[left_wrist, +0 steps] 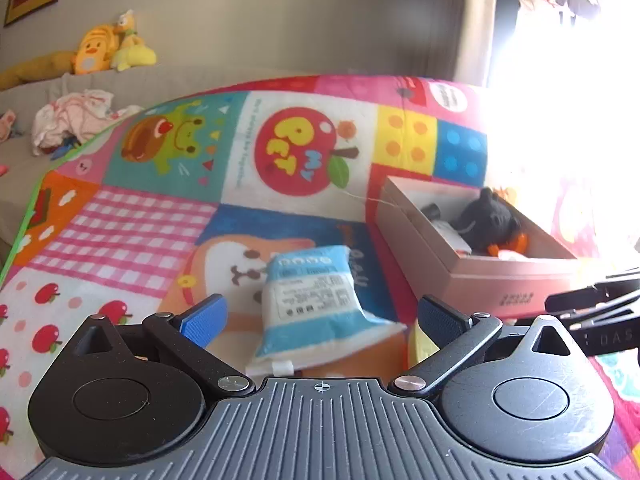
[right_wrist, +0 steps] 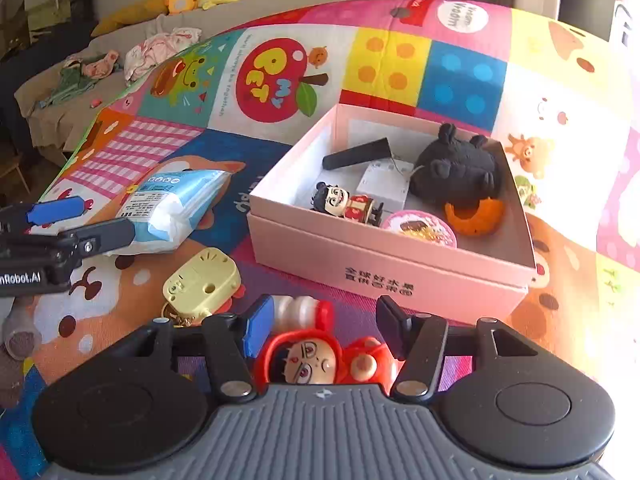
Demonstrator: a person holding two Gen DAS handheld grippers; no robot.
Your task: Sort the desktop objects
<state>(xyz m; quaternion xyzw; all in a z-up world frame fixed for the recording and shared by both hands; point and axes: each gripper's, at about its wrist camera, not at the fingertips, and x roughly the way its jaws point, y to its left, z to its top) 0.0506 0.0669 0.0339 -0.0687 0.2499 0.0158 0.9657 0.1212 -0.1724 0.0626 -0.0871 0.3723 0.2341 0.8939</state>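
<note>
The left claw (left_wrist: 320,316) stands spread wide, released, with the blue-and-white tissue pack (left_wrist: 316,308) lying between its fingers on the patchwork play mat (left_wrist: 132,220). The right claw (right_wrist: 324,328) is half spread around a red figurine (right_wrist: 316,356), its pads not pressing it. Just beyond sits the pink box (right_wrist: 384,276), already holding a black plush (right_wrist: 456,168), a small doll (right_wrist: 348,202) and a black stick (right_wrist: 356,154). A yellow toy (right_wrist: 202,280) lies between pack and figurine.
</note>
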